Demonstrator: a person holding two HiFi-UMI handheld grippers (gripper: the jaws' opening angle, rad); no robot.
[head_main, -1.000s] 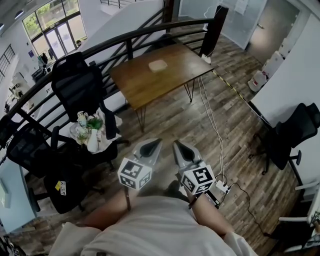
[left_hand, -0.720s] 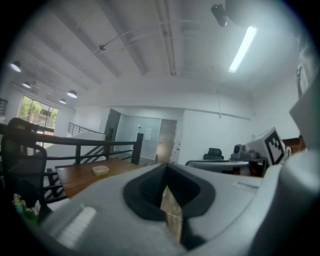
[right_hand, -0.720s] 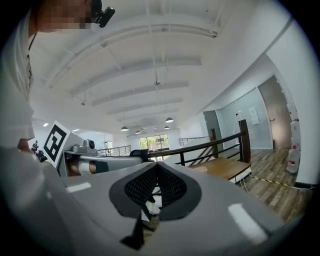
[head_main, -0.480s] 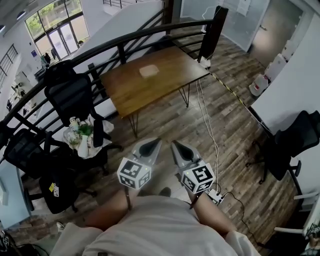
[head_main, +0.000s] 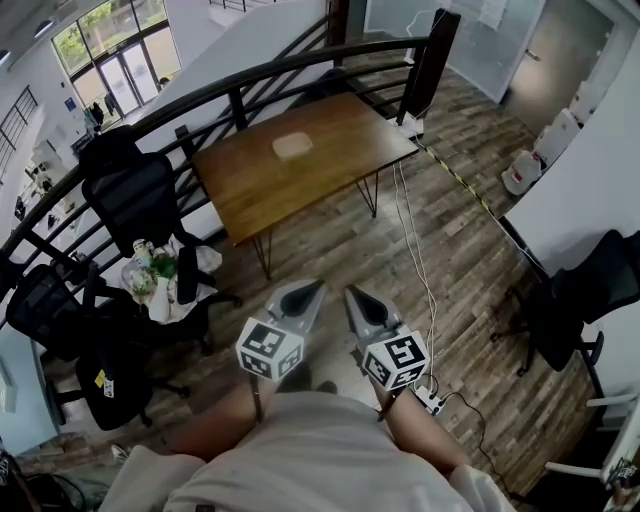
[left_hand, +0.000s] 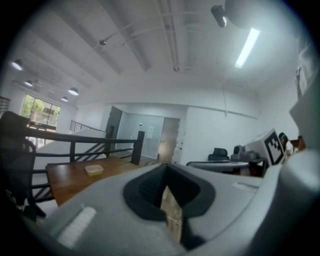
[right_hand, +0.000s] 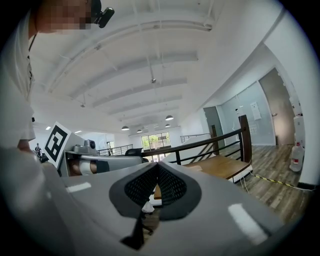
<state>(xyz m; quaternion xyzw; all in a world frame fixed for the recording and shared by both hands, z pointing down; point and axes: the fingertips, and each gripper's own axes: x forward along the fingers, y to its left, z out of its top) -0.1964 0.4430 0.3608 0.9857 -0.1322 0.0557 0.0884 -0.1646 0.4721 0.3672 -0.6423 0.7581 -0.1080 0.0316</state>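
Left gripper and right gripper both clenched on nothing, side by side near the chest, probably just being carried; surface with tub well apart ahead.

R gripper, fingers tip-to-tip, empty; wooden table ahead by railing.
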